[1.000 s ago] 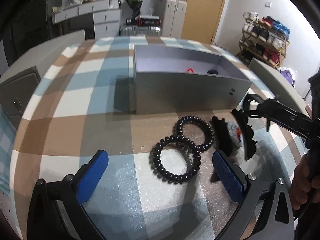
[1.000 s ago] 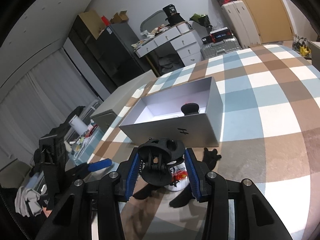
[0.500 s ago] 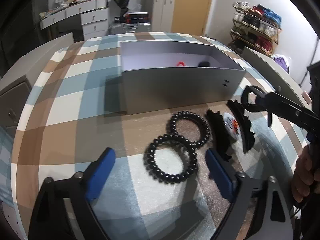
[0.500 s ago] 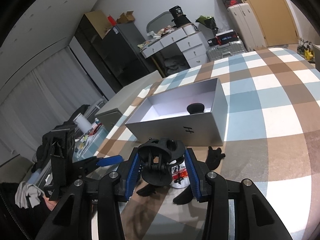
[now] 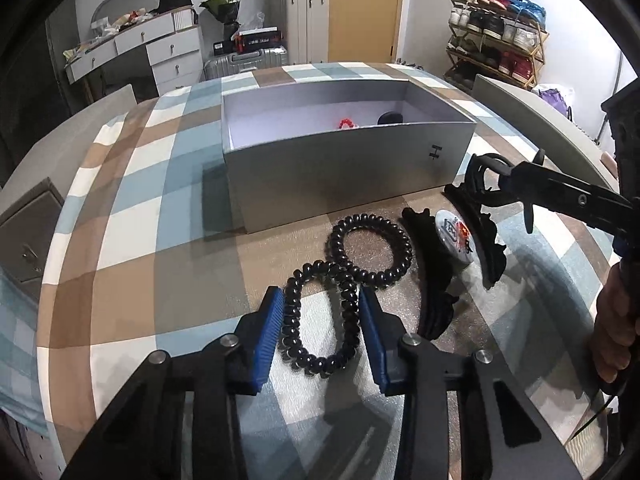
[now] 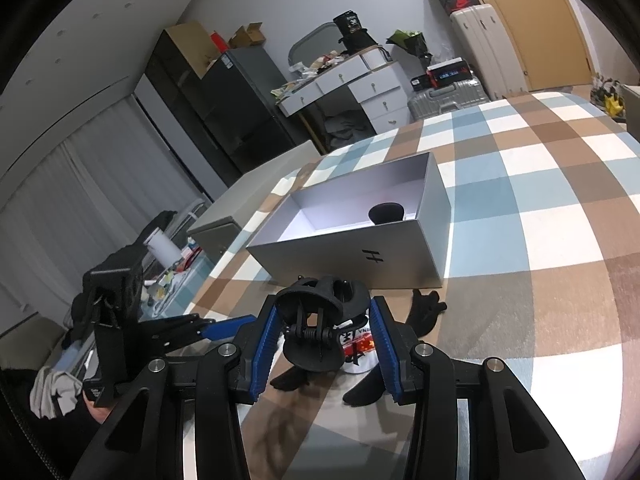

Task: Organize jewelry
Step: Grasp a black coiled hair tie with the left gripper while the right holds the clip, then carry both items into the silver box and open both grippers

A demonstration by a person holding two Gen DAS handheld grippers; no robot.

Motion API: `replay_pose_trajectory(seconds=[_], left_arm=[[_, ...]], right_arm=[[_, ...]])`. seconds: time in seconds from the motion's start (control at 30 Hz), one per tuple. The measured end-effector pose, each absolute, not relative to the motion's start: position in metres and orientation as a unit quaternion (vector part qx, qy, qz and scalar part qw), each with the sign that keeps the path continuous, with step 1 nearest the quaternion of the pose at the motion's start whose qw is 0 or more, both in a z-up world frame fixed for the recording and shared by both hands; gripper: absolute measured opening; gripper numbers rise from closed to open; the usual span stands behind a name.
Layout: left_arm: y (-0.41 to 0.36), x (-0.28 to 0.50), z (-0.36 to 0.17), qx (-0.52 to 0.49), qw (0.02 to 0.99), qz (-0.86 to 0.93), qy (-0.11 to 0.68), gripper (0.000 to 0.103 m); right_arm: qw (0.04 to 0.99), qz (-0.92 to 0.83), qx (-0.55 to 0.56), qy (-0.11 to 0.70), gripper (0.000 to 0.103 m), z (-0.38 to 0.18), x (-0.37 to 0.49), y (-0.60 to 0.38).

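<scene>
My left gripper (image 5: 320, 330) has closed around a black spiral hair tie (image 5: 320, 316) that lies on the checked tablecloth; its blue pads (image 5: 270, 330) press both sides. A second black spiral tie (image 5: 370, 246) lies just beyond, overlapping it. My right gripper (image 6: 322, 340) is shut on a black claw hair clip (image 6: 320, 320) and holds it above the table near the grey box (image 6: 360, 254); the clip also shows in the left wrist view (image 5: 480, 216). The open grey box (image 5: 340, 168) holds a red item (image 5: 346, 123) and a black item (image 5: 390, 118).
A round badge (image 5: 456, 232) and another black claw clip (image 5: 430, 268) lie to the right of the ties. Furniture, suitcases and a shoe rack (image 5: 496, 36) stand behind the table. A grey cabinet (image 5: 24, 224) sits at the left edge.
My left gripper moved forward and down and closed from wide open onto the nearer spiral hair tie. My right gripper keeps hold of the claw clip and has barely moved.
</scene>
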State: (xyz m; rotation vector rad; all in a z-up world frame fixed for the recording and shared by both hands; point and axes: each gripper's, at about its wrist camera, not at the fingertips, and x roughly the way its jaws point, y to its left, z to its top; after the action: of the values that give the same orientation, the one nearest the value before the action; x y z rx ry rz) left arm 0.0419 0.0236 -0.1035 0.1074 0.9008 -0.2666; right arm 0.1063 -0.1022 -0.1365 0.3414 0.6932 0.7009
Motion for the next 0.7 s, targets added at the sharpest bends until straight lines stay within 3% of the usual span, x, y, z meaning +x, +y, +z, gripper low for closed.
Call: replay_pose_trajectory(seconds=[0.7], left_arm=[[0.047, 0.056, -0.044, -0.005, 0.933, -0.113, 0.342, 0.033]], right_arm=[[0.875, 0.358, 0.155, 0.286, 0.044, -0.098, 0.108, -0.093]])
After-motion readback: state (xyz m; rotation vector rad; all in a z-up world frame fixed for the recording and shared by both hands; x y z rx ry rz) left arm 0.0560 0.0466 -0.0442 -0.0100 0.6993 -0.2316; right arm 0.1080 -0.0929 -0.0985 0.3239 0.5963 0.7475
